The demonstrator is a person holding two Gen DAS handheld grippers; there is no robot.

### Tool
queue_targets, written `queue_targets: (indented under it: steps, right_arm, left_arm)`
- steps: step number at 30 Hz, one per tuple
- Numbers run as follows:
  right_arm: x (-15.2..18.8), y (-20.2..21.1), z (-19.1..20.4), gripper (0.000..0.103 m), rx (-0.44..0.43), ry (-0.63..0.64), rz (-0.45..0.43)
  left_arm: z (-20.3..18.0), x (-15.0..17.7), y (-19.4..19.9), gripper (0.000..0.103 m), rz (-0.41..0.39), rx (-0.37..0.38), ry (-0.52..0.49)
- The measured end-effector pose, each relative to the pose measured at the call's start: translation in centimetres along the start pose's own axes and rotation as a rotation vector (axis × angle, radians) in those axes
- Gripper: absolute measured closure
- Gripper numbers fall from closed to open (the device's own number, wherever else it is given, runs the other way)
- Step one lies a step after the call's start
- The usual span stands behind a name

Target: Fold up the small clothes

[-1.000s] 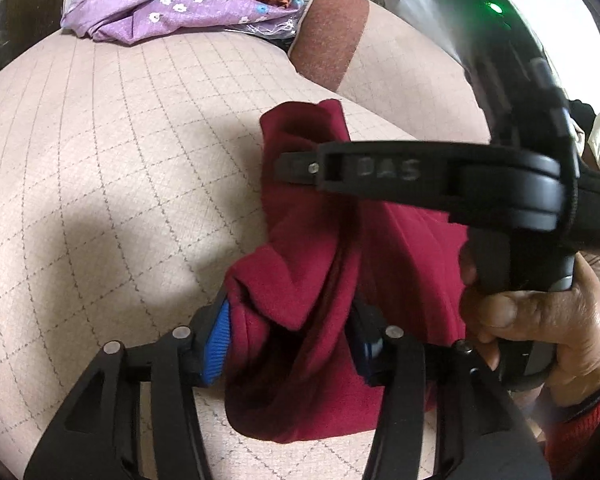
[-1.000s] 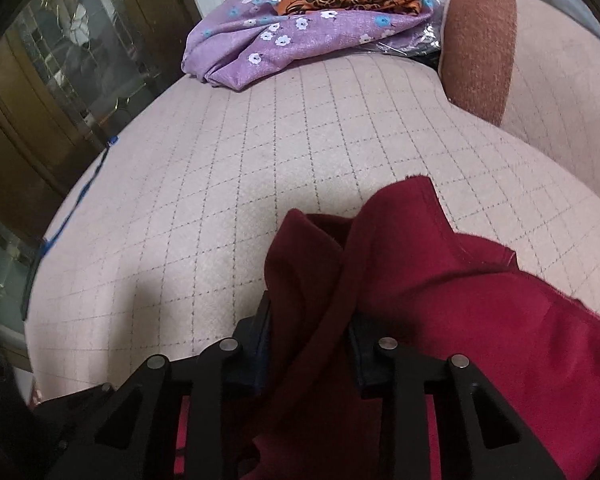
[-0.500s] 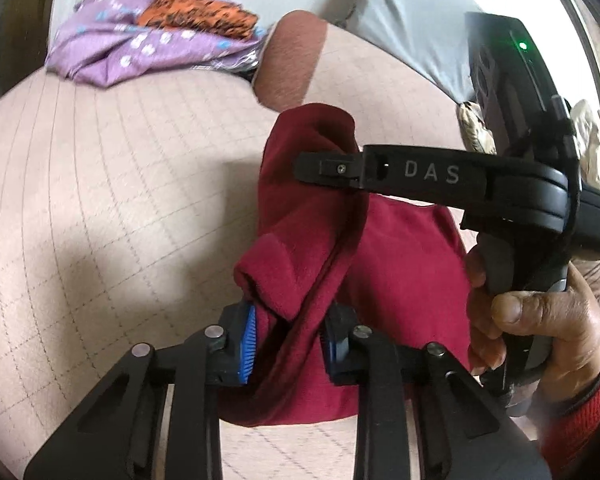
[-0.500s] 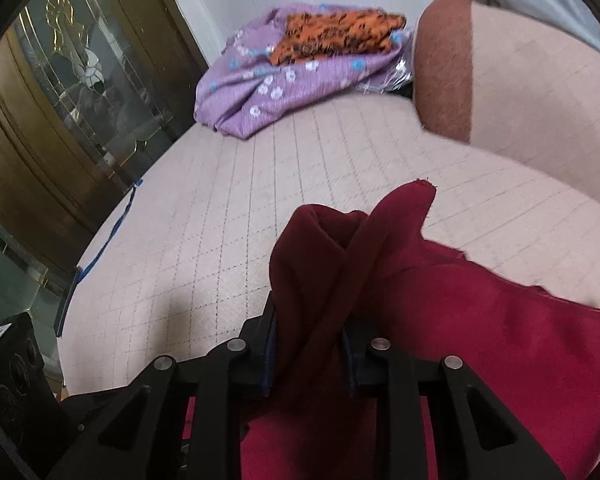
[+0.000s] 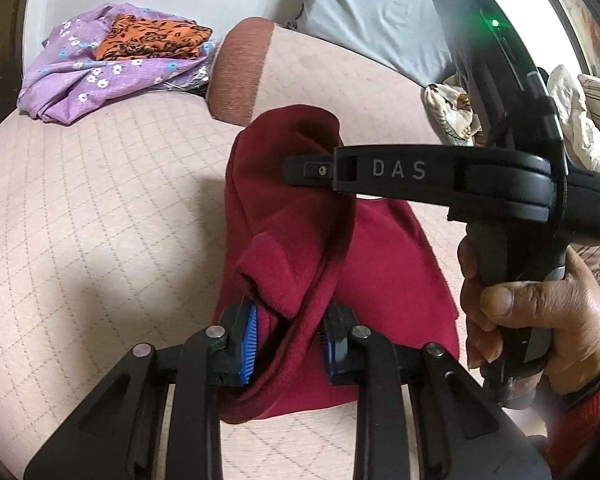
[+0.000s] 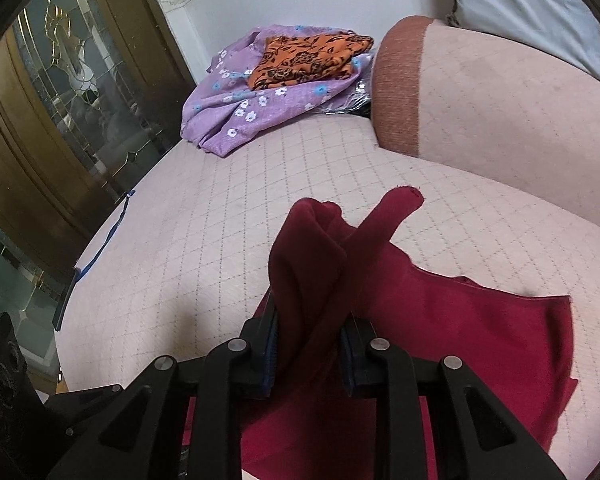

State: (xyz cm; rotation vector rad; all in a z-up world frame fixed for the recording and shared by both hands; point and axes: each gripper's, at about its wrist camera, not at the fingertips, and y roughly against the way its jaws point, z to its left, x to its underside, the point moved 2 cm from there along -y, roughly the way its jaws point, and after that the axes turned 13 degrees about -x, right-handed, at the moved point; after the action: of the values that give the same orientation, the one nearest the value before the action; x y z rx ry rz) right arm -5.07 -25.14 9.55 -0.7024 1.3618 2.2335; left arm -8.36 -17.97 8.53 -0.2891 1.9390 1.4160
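Both fingers — left gripper [image 5: 288, 338] and right gripper [image 6: 310, 350] — are clenched on the red garment [image 5: 320, 248], now lifted higher off the bed [image 5: 80, 200] than a second ago — fold under way.

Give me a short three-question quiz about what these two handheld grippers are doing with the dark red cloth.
1. True or false: both the left gripper and the right gripper are clamped on the dark red garment.
2. Which lies on top of the purple floral cloth: A) orange patterned cloth, B) grey pillow, C) a book?
3. Fill in: the garment's lower part rests on the quilted ____.

Key: 1 true; 2 A; 3 bedspread.
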Motion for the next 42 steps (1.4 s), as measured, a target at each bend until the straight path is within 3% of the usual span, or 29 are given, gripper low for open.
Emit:
queue_targets:
  steps: [14, 21, 29, 35, 37, 40, 42]
  right_arm:
    - [1.2, 4.1, -4.1, 0.08, 0.07, -0.004, -0.005]
    - [2.3, 6.8, -7.9, 0.081, 0.097, -0.047, -0.03]
    - [4.4, 8.7, -13.3, 0.081, 0.14, -0.127, -0.031]
    - [6.7, 7.2, -16.9, 0.081, 0.136, -0.219, 0.002]
    - [7.5, 6.5, -17.9, 0.076, 0.142, -0.254, 0.005]
    - [8.3, 6.8, -18.7, 0.069, 0.14, -0.296, -0.013]
    - [8.4, 7.5, -18.4, 0.065, 0.148, -0.307, -0.024]
  left_arm:
    - [-6.4, -0.8, -0.3, 0.081, 0.032, 0.074, -0.085]
    - [-11.3, -0.7, -1.2, 0.082, 0.048, 0.113, -0.154]
    - [-15.8, 0.9, -4.2, 0.082, 0.118, 0.127, -0.208]
    - [-16.1, 2.0, -6.6, 0.082, 0.186, 0.139, -0.201]
    - [-15.8, 2.2, -6.8, 0.08, 0.206, 0.159, -0.198]
    - [-15.2, 2.1, -5.3, 0.068, 0.228, 0.22, -0.22]
    - [-14.4, 2.1, -2.8, 0.063, 0.189, 0.256, -0.268]
